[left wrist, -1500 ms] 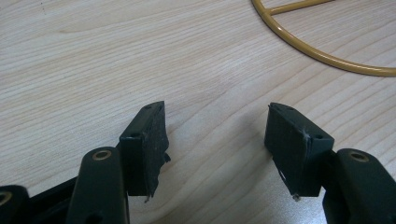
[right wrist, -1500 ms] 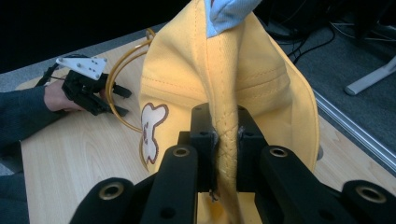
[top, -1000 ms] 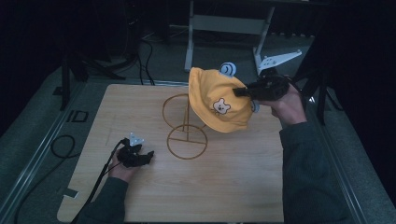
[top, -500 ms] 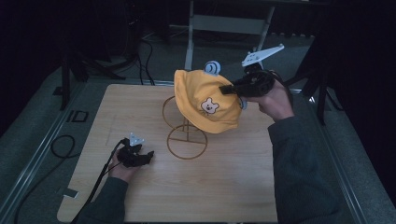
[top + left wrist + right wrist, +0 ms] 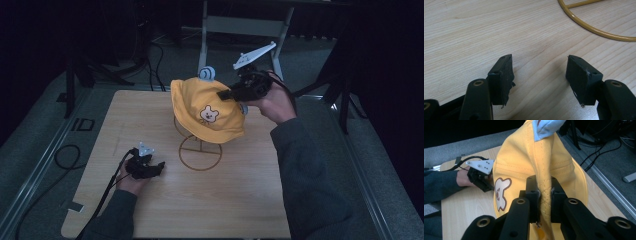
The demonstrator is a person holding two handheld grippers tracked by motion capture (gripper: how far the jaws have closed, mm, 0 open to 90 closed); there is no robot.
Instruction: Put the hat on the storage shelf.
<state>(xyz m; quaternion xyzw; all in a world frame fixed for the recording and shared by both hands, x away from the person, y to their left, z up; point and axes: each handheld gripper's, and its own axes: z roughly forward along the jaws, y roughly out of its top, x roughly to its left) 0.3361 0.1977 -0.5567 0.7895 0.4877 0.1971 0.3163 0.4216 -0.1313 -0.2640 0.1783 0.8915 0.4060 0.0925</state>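
Note:
A yellow bucket hat (image 5: pixel 207 112) with a bear patch and small blue ears hangs over the top of a gold wire stand (image 5: pixel 200 155) in the high view. My right gripper (image 5: pixel 223 94) is shut on the hat's brim from the right. In the right gripper view the stitched brim (image 5: pixel 544 195) is pinched between the jaws of the right gripper (image 5: pixel 544 187), and the hat's crown (image 5: pixel 524 160) rises beyond them. My left gripper (image 5: pixel 158 167) rests on the table left of the stand's ring base, open. In the left gripper view the left gripper (image 5: pixel 540 67) stands wide with bare wood between its jaws.
The wooden table (image 5: pixel 150 115) has free room around the stand. The stand's ring base (image 5: pixel 596 30) curves past the upper right of the left gripper view. A grey frame (image 5: pixel 240 25) and cables lie on the floor behind the table.
My right gripper has carried the hat leftward, from right of the stand to over its top. The left hand has stayed where it was.

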